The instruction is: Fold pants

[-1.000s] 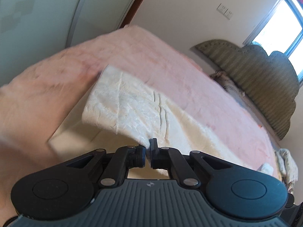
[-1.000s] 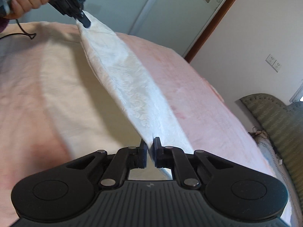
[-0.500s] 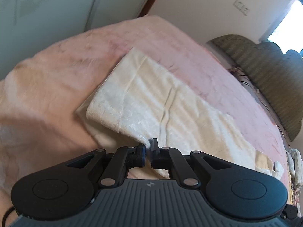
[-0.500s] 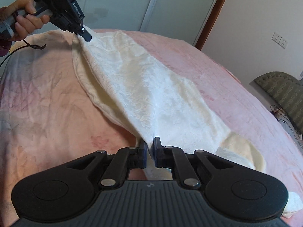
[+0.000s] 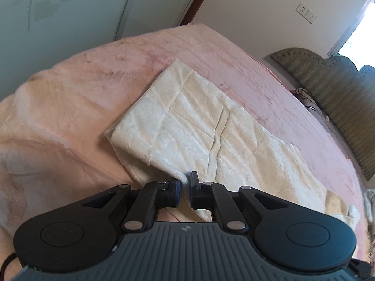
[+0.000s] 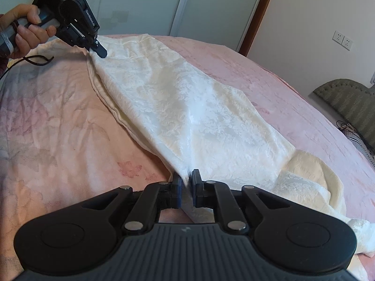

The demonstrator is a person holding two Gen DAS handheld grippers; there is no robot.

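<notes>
The cream-white textured pants (image 5: 199,126) lie folded lengthwise on the pink bed; they also show in the right wrist view (image 6: 187,107). My left gripper (image 5: 185,181) is shut on a near corner of the pants, low over the bed. It also shows in the right wrist view (image 6: 98,48), held by a hand at the far left end of the cloth. My right gripper (image 6: 186,180) is shut on the near edge of the pants. The cloth between the two grippers rests on the bed with soft wrinkles.
The pink bedspread (image 6: 58,128) covers the whole bed around the pants. A green padded headboard (image 5: 339,93) stands at the right. Wardrobe doors (image 6: 140,4) and a wall with sockets (image 6: 342,39) stand behind the bed. A dark cord (image 6: 35,61) hangs by the hand.
Both grippers came down with the pants. The lifted, stretched layer has been laid flat over the layer beneath it, and now rests on the bed.
</notes>
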